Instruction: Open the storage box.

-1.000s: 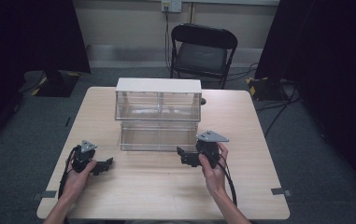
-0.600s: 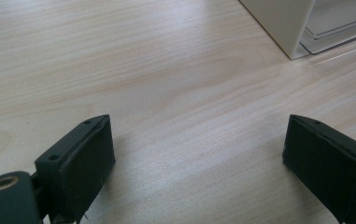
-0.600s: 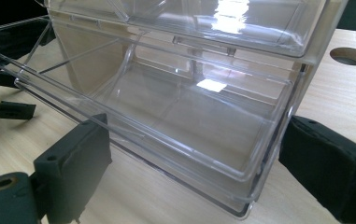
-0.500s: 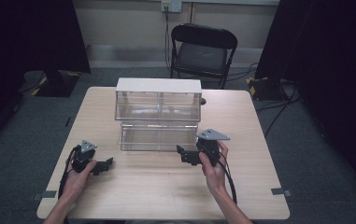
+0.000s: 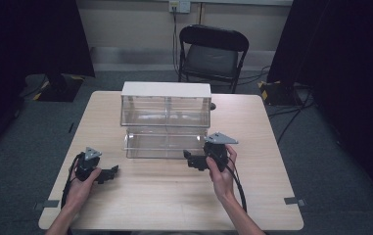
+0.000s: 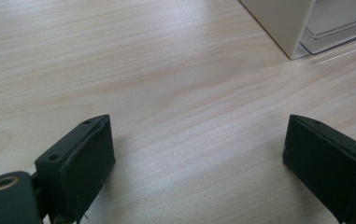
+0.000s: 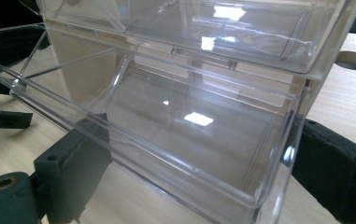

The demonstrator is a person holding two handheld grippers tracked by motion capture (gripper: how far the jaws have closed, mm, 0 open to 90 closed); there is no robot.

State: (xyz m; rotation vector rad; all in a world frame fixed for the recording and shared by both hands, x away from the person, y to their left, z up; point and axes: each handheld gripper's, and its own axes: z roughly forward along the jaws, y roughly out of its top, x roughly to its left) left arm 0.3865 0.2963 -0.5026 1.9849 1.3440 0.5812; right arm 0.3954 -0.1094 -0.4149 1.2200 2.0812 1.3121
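Right tongs unmoved beside drawer.

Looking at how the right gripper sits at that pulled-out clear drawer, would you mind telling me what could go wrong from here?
1. The right gripper has its jaws open astride the corner of the clear drawer; closing there may slip off the smooth plastic or twist it.
2. The drawer unit looks light, so a pull or push might slide the whole unit across the table.
3. The left gripper rests apart, open, bracing nothing.
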